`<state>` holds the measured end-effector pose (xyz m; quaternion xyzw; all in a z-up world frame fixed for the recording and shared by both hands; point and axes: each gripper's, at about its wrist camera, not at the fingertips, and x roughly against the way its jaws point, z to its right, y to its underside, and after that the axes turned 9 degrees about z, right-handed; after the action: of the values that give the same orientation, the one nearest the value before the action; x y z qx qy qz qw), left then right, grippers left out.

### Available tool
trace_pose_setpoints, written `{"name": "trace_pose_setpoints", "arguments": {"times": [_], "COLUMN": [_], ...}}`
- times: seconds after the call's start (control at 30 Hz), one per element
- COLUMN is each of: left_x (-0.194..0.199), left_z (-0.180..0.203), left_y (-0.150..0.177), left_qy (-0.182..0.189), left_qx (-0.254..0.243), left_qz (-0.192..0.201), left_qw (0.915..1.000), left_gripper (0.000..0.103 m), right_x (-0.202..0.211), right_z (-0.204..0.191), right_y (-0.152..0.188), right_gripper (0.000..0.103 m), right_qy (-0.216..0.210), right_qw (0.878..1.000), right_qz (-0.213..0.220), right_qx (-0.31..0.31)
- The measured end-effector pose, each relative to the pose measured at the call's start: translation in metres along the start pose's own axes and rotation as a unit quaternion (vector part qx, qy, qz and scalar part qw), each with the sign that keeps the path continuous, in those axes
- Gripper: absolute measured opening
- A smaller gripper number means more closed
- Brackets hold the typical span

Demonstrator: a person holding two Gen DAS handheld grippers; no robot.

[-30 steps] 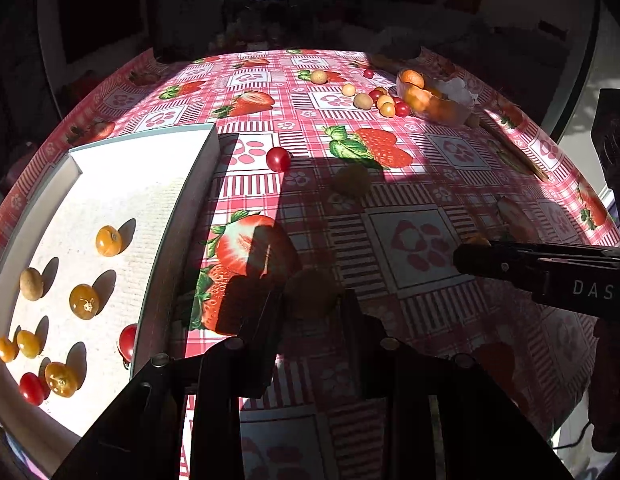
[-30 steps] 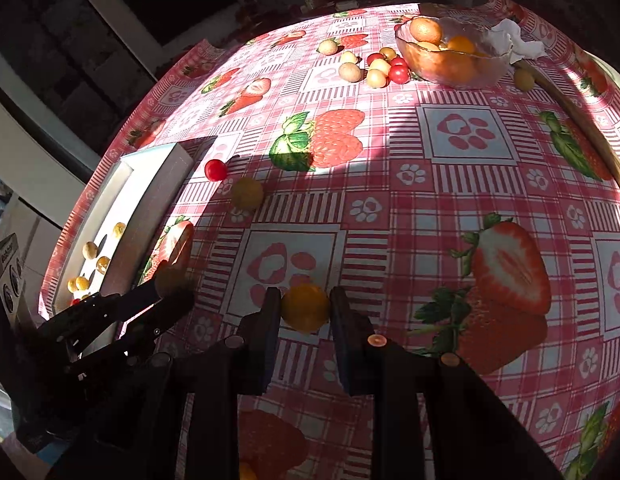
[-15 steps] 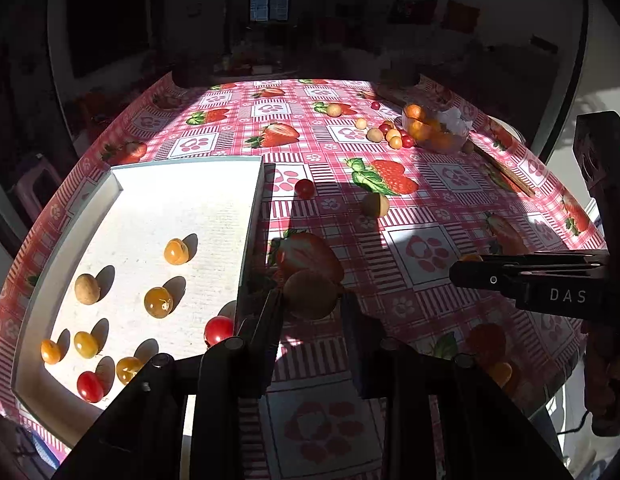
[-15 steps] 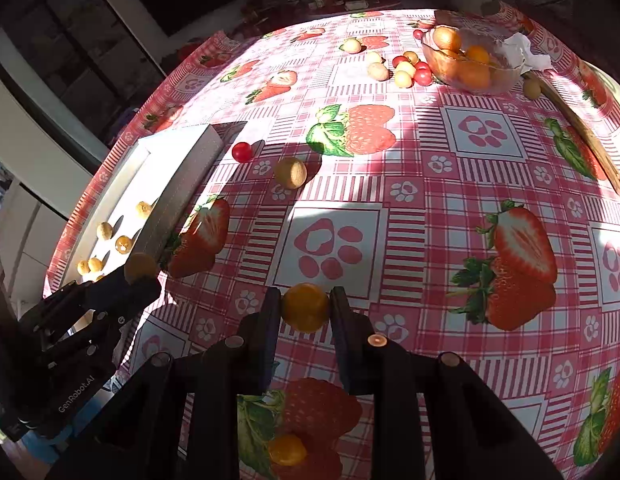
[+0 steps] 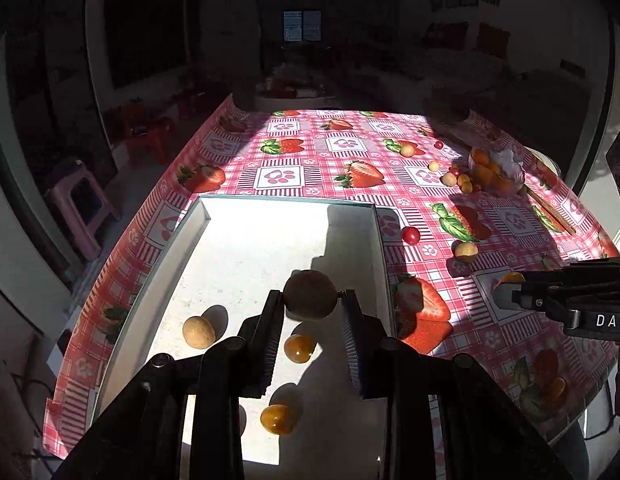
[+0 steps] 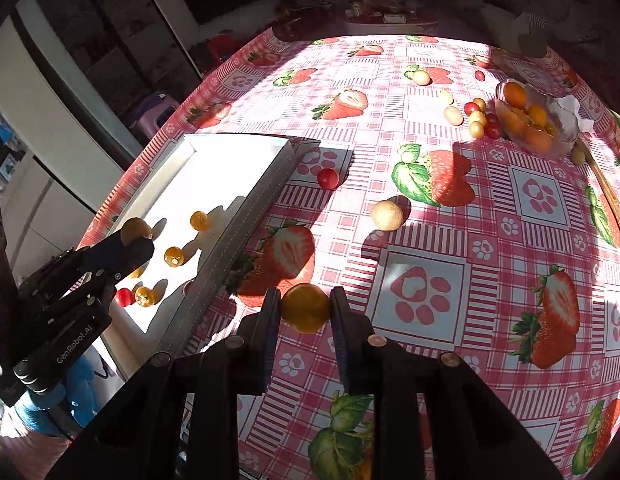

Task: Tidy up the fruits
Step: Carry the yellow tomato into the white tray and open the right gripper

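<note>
My left gripper (image 5: 310, 306) is shut on a round brown fruit (image 5: 310, 295) and holds it above the white tray (image 5: 245, 248); it also shows in the right wrist view (image 6: 135, 236). The tray holds several small yellow, brown and red fruits, such as a brown one (image 5: 198, 332) and a yellow one (image 5: 299, 348). My right gripper (image 6: 304, 308) is shut on an orange fruit (image 6: 305, 307), above the tablecloth just right of the tray's wall (image 6: 245, 224). It shows at the right edge of the left wrist view (image 5: 506, 288).
On the strawberry tablecloth lie a red cherry tomato (image 6: 328, 178) and a pale round fruit (image 6: 386, 215). A glass bowl (image 6: 534, 120) of orange fruits stands at the far right, with several small fruits (image 6: 476, 118) beside it. A wooden stick (image 6: 606, 196) lies along the right edge.
My left gripper has lifted the brown fruit and carried it left, from the tablecloth to above the tray. My right gripper, still holding the orange fruit, has moved left toward the tray.
</note>
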<state>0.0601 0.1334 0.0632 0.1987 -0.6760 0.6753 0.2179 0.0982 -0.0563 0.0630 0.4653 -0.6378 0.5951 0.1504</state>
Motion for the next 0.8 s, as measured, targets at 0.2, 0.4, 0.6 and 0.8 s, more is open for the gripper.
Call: {"name": "trace_pose_setpoints", "arguments": {"times": [0.2,0.4,0.6,0.8], "left_x": [-0.021,-0.055,-0.085,-0.106], "left_z": [-0.041,-0.056,-0.059,-0.058], "left_y": [-0.023,-0.026,-0.018,-0.016], "left_qy": [-0.033,-0.052,-0.061,-0.070], "left_qx": [0.027,0.028,0.025,0.014], "left_qz": [0.002,-0.032,-0.080,-0.106], "left_qw": [0.9991,0.9977,0.9946,0.9918], "left_gripper": [0.031,0.031,0.031,0.031], "right_x": [-0.016,-0.047,-0.091,-0.121], "right_z": [-0.035,-0.065,-0.072,-0.069], "right_y": [-0.033,-0.061,-0.063,-0.063], "right_gripper": [0.027,0.027,0.027,0.027], "right_qy": [-0.011,-0.018,-0.019,-0.006], "right_qw": [1.000,0.999,0.998,0.997], "right_qz": [-0.002,-0.008,-0.034,-0.050], "right_qx": [0.029,0.050,0.055,0.066]}}
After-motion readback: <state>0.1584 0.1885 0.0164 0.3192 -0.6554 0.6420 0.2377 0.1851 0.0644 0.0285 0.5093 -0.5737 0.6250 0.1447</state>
